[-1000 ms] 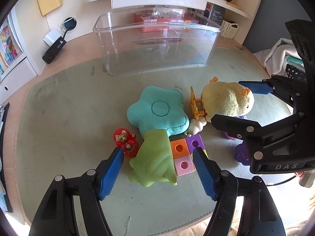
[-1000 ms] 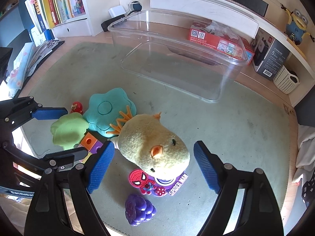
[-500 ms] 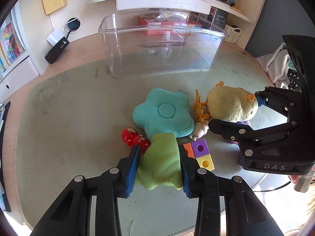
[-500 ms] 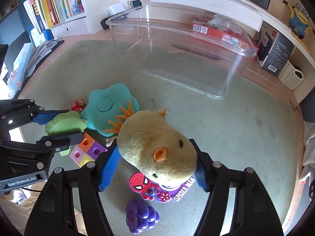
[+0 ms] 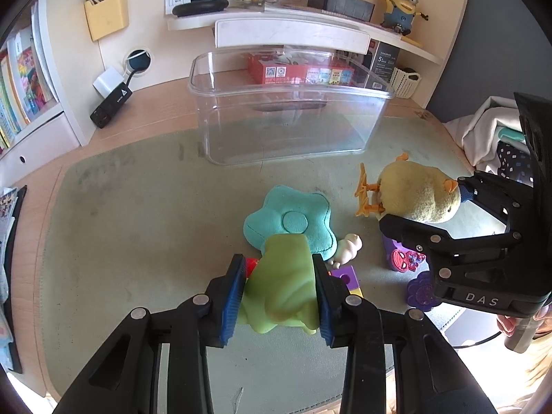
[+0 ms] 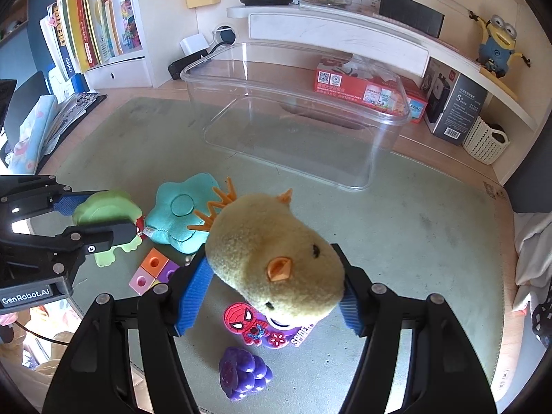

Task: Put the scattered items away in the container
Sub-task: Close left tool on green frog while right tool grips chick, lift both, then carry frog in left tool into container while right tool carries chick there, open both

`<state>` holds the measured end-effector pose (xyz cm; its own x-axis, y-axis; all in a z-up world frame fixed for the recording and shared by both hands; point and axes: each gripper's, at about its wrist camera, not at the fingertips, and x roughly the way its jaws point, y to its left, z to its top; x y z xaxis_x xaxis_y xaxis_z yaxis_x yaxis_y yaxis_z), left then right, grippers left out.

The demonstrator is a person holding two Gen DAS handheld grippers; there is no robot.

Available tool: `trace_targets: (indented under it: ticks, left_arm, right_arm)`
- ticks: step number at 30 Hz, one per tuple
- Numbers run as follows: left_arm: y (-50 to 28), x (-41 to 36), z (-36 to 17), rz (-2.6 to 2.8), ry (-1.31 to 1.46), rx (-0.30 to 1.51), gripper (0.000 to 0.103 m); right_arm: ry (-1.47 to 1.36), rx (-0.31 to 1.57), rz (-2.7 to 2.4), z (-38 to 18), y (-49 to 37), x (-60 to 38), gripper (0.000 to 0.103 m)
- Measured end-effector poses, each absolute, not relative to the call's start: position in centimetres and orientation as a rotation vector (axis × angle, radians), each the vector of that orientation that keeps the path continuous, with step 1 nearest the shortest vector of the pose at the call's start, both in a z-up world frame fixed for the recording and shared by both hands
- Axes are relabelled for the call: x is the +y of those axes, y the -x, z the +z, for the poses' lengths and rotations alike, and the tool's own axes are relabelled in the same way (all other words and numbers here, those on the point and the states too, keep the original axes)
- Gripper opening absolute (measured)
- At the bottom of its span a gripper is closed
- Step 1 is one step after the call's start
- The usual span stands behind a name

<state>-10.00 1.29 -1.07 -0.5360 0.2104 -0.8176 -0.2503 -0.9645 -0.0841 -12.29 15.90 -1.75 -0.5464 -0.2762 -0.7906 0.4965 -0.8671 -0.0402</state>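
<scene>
— Grippers first: what is differing from a second ago?
— Both were standing wide then, each astride a toy. Left gripper (image 5: 279,286) is now pinching the green toy (image 5: 283,276), pads (image 5: 233,296) pressing into its sides; its jaws have just been closing. Right gripper (image 6: 272,296) is clamping the chick (image 6: 276,258) in the same way, jaws also just closed in on it.
— And the rest of the toys?
— Going left to right in the right wrist view: blocks (image 6: 151,270) are lying on the mat (image 6: 414,241), teal flower cushion (image 6: 183,214) is sitting just beside the green toy, Spider-Man badge (image 6: 252,324) is peeking out beneath the chick, purple grapes (image 6: 243,372) are lying near it.
— How is the container looking?
— Bin (image 5: 286,114) is standing upright at the mat's far edge, clear-walled, nothing inside it, well apart from both held toys.
— And the chick?
— Fluffy, yellow, orange beak facing the camera, orange feet sticking out toward the cushion.
</scene>
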Motion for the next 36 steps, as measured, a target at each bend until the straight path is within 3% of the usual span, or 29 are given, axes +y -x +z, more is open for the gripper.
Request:
trace_targets:
  ticks: [10,36]
  left_arm:
    - [10.2,1.5,0.7,2.559,1.280,0.044,0.034]
    - [12.4,2.4,6.0,2.644,1.077,0.048,0.034]
  right_arm:
    - [-1.079,0.249,-2.446,0.9,11.7,16.9,0.063]
    - [-0.884,0.256,-2.523,5.7,12.6,16.0,0.063]
